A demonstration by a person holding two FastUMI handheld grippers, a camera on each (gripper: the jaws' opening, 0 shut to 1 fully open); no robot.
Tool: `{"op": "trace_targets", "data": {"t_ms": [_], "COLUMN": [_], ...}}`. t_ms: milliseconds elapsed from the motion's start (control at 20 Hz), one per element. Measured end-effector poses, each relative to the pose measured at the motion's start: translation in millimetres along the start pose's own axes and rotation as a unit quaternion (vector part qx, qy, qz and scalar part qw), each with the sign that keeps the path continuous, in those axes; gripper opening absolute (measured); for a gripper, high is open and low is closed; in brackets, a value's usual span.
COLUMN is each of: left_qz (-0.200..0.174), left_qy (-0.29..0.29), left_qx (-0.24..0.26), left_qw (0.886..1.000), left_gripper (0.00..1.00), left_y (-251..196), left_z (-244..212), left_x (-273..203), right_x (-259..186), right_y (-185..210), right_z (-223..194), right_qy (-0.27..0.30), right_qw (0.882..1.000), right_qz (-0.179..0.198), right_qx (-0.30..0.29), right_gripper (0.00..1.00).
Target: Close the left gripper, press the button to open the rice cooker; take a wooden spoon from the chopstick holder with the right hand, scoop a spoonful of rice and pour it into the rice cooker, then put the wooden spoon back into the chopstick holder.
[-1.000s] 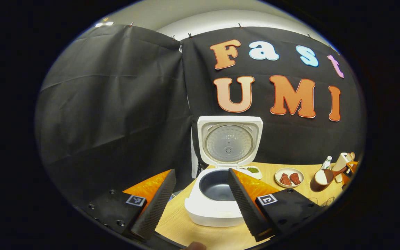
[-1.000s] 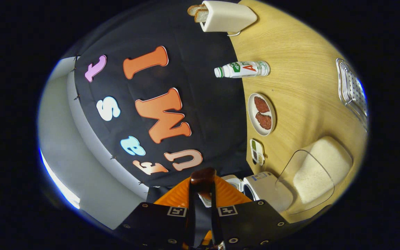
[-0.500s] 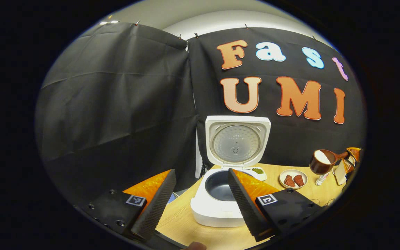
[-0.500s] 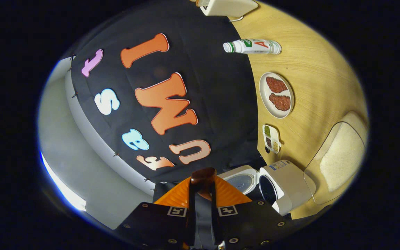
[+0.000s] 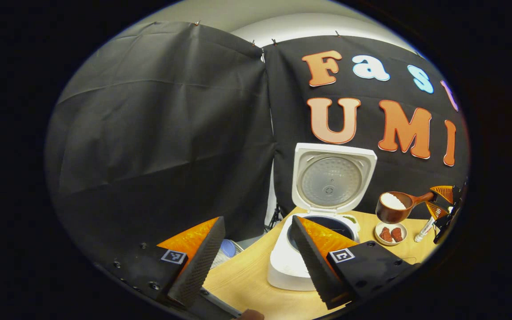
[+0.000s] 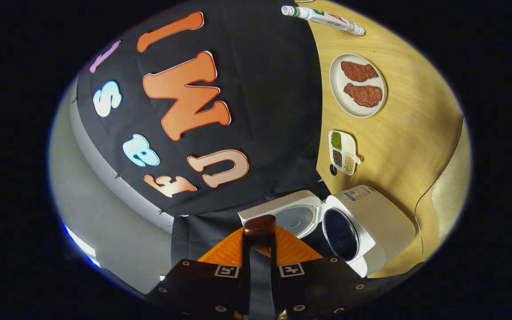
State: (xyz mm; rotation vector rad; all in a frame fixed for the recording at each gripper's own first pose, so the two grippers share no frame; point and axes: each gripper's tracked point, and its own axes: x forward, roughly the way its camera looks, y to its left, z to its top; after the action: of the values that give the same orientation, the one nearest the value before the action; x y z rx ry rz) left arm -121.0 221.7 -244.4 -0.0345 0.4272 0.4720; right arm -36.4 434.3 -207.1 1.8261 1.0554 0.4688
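Left gripper view: rounded wooden spoon [image 5: 394, 208] heaped white

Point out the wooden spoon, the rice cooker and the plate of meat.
wooden spoon [image 5: 394, 208], left gripper view, on the brown bowl holding rice.
rice cooker [image 6: 382, 222], right gripper view, on the white side of its body.
plate of meat [image 6: 378, 71], right gripper view, on its bare rim.

A: What does the left gripper [image 5: 254, 260] look like?
B: Two black fingers [image 5: 198, 266] with ribbed, knurled inner faces, orange wedge-shaped backs, on black plates carrying small square black-and-white markers and dark screws.
A: And the right gripper [image 6: 259, 266]?
B: Same build: orange ridged wedges, a black plate with two square markers and silver-ringed screws. Seen beside the rice cooker [image 5: 314, 249], its orange wedges [image 5: 440, 200] show at the far right.
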Motion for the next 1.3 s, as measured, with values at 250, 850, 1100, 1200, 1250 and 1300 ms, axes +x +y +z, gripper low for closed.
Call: {"op": "trace_targets", "data": {"t_ms": [250,850,1100,1200,1250,1300], "left_qz": [0.033,0.024,-0.013,-0.023,-0.026,-0.029], "left_qy": [0.009,0.016,0.022,0.023,0.024,0.025], "left_qx": [-0.019,-0.011,0.007,0.008,0.01,0.011], "left_qw": [0.999,1.0,1.0,0.999,0.999,0.999], "left_gripper": [1.0,0.98,0.98,0.98,0.98,0.98], "left_y": [30.6,22.8,-4.9,-11.8,-15.1,-16.0], "left_z": [-9.1,-11.6,-12.7,-12.2,-12.4,-12.3], "left_x": [6.4,42.9,61.6,66.3,67.5,68.8], "right_x": [38.8,89.5,108.1,109.8,111.0,113.2], "right_y": [-23.3,-46.8,-33.4,-28.0,-25.1,-22.1], "right_z": [-17.4,-34.8,-40.4,-46.2,-50.4,-53.3], "right_qy": [0.016,0.015,0.006,0.008,0.009,0.012], "right_qw": [0.998,0.976,0.948,0.935,0.929,0.922], "right_qz": [-0.041,-0.101,-0.103,-0.104,-0.102,-0.1], "right_qx": [-0.04,-0.192,-0.3,-0.34,-0.356,-0.373], "right_gripper": [0.18,0.18,0.18,0.18,0.18,0.18]}}
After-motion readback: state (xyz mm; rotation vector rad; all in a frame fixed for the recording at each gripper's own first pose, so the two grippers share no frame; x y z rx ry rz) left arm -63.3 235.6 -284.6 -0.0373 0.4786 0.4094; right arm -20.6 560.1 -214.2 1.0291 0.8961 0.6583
